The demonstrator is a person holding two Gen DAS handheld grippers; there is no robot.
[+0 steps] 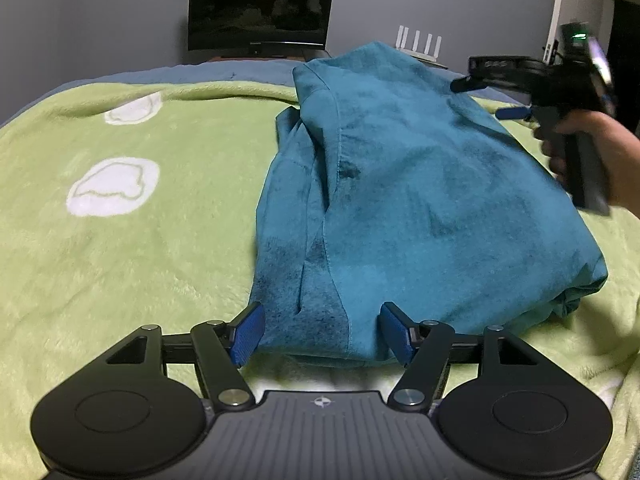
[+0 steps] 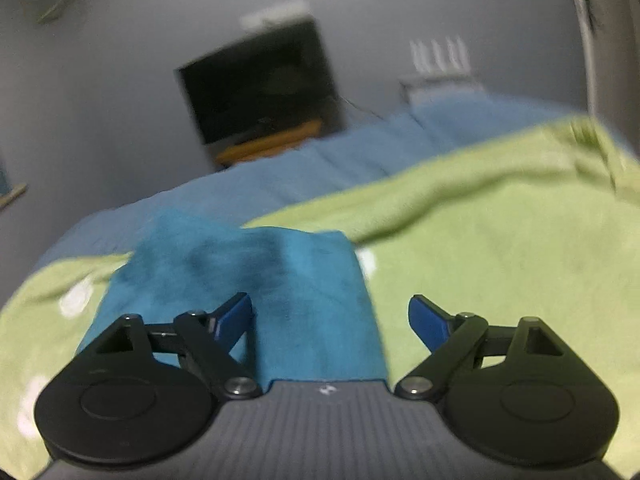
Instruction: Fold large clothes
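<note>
A teal garment [image 1: 400,192] lies folded in a thick bundle on a green blanket [image 1: 140,248]. My left gripper [image 1: 322,334] is open at the bundle's near edge, its blue fingers on either side of the cloth, gripping nothing. My right gripper [image 1: 492,98] shows in the left wrist view, held in a hand above the bundle's far right side, open and empty. In the blurred right wrist view the right gripper [image 2: 330,322] is open above the teal garment [image 2: 280,280].
The green blanket [image 2: 500,260] with white cloud patches [image 1: 112,186] covers a bed with a blue sheet [image 2: 280,184] at the far end. A dark monitor [image 1: 260,16] and a white router [image 1: 418,46] stand beyond the bed against a grey wall.
</note>
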